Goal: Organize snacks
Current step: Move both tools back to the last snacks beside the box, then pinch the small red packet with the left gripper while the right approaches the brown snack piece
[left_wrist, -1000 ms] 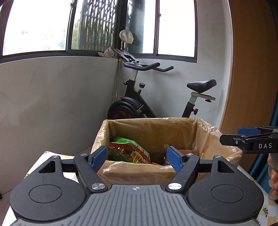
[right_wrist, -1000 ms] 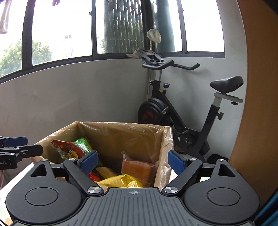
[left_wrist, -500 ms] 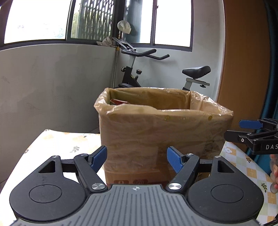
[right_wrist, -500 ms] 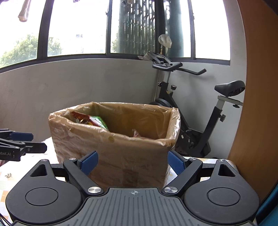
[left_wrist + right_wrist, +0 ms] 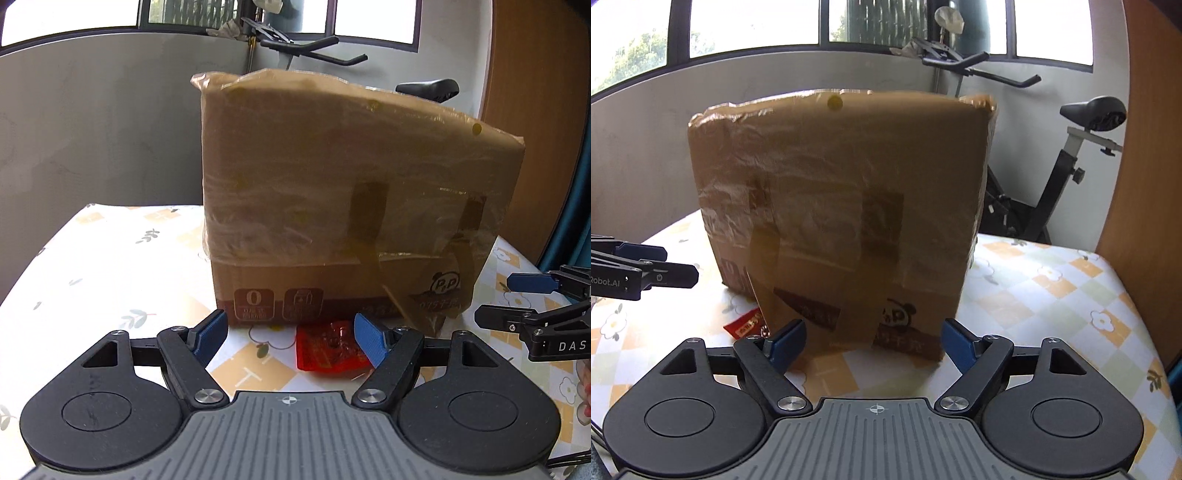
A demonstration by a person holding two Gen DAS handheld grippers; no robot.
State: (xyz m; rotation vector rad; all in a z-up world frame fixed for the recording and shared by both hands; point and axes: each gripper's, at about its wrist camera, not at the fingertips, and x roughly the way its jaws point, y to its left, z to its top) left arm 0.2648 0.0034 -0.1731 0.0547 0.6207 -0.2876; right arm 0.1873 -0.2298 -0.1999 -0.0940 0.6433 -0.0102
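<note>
The big brown box [image 5: 332, 206] stands on the tabletop [image 5: 110, 266], wrapped in a plastic bag; its inside is hidden. A red snack packet [image 5: 328, 350] lies at its foot, at 6 o'clock, partly covered. The left gripper [image 5: 290, 338] is open and empty. The right gripper [image 5: 873, 341] is closing, holding nothing.
</note>
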